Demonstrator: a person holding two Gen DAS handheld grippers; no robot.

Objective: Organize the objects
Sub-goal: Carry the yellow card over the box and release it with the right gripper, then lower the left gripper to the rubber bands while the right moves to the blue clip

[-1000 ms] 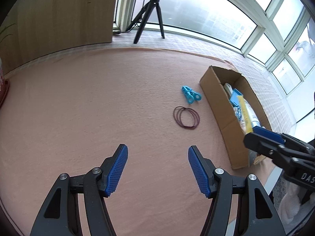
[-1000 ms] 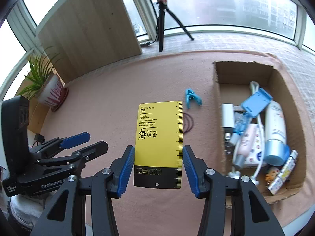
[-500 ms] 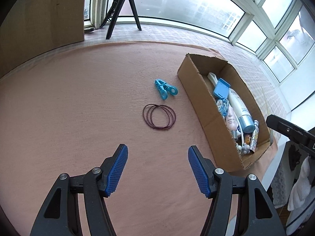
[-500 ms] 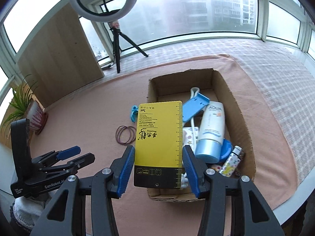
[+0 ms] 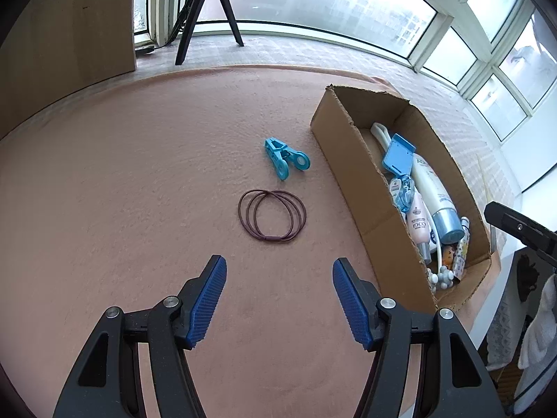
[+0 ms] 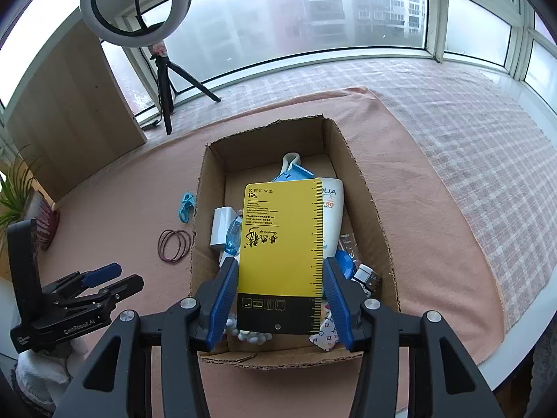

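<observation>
My right gripper (image 6: 280, 297) is shut on a yellow and black card (image 6: 283, 240) and holds it above the open cardboard box (image 6: 369, 188). The box (image 5: 343, 170) holds a white sunscreen tube (image 5: 430, 188), a blue clip holder (image 5: 398, 151) and several small items. My left gripper (image 5: 278, 296) is open and empty above the pink cloth. Ahead of it lie dark red hair bands (image 5: 272, 215) and a blue clothes peg (image 5: 286, 157), left of the box. The bands (image 6: 174, 245) and peg (image 6: 186, 205) also show in the right wrist view.
A pink cloth (image 5: 122, 174) covers the table. A ring light on a tripod (image 6: 139, 3) stands by the windows. A wooden panel (image 6: 73, 104) is at the back left, a potted plant (image 6: 21, 202) at the far left. The table edge (image 6: 522, 327) is near the box.
My right gripper has carried the card rightward from over the cloth to above the box. My left gripper has shifted so the bands and peg sit more centred ahead of it.
</observation>
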